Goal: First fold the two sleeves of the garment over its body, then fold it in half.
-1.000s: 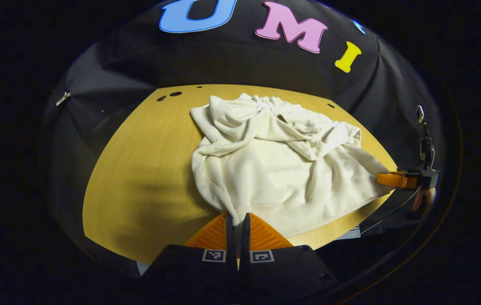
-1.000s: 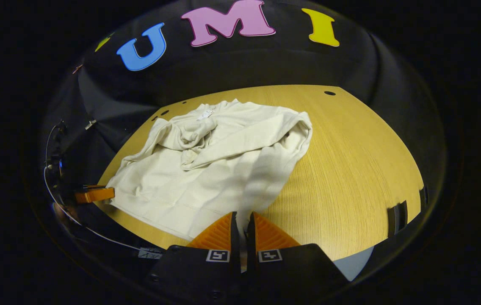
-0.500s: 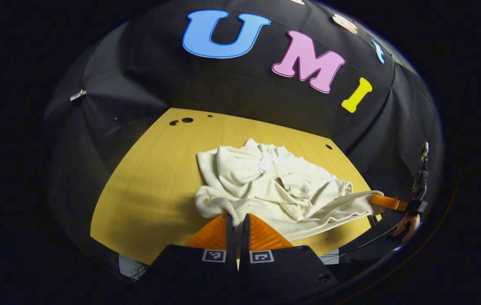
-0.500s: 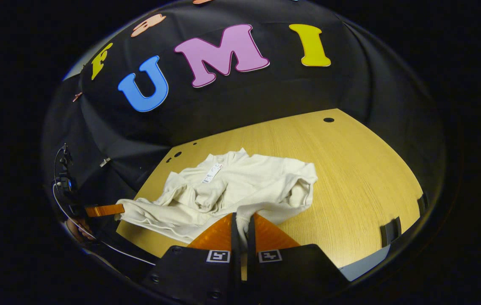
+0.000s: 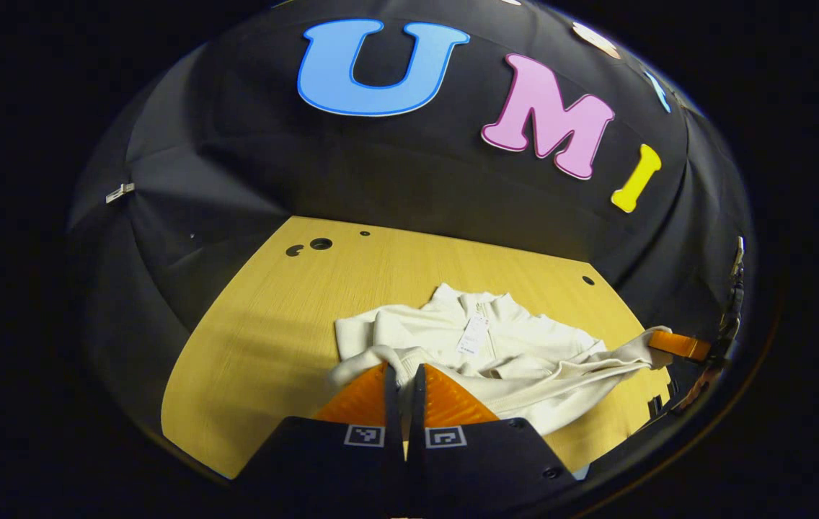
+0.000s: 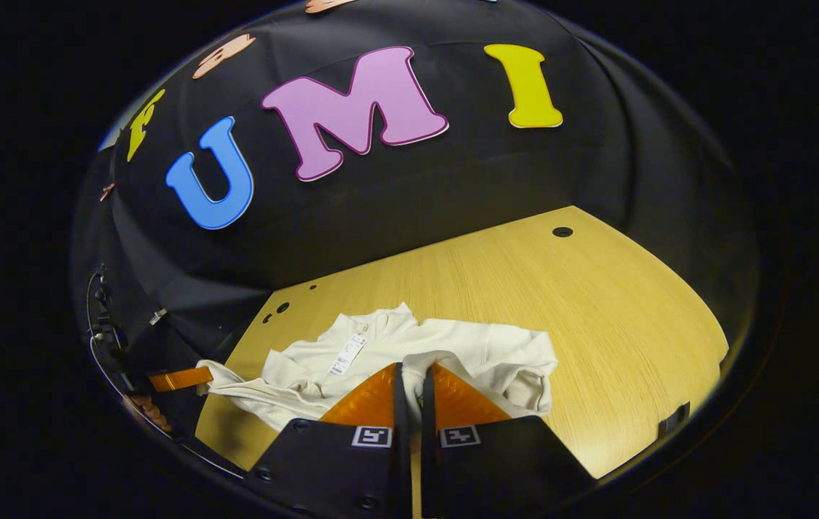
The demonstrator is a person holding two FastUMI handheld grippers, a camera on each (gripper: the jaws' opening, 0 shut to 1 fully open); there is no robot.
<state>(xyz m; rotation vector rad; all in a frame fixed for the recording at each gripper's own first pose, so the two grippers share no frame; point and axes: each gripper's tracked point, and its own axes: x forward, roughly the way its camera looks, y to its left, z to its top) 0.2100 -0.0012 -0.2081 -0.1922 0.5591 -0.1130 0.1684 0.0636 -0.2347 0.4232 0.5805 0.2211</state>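
Left gripper view: the hem of the cream-white long-sleeved fabric garment (image 5: pixel 496 346) is seen pinched between the closed fingers of the left gripper (image 5: pixel 404 375), and much of the cloth beneath is hidden behind them. The far right gripper (image 5: pixel 676 344) is partly cut off at the edge, and the hand holding it is hard to make out; its grip is better judged in the right gripper view, where the right gripper (image 6: pixel 413 378) is clamped shut on the other hem corner of the garment (image 6: pixel 453 346). The left gripper (image 6: pixel 179 378) is glimpsed at the far side there. Compared with a second ago, the hem has been lifted off the yellow wooden table (image 5: pixel 272 324) and carried toward the collar, so the flat body is now seen doubled over. A white tag (image 5: pixel 473 335) at the neck, previously buried in folds, is now exposed. The garment's collar is pointed toward the black back wall (image 5: pixel 381 180); its long axis now runs across the table, gripper to gripper.
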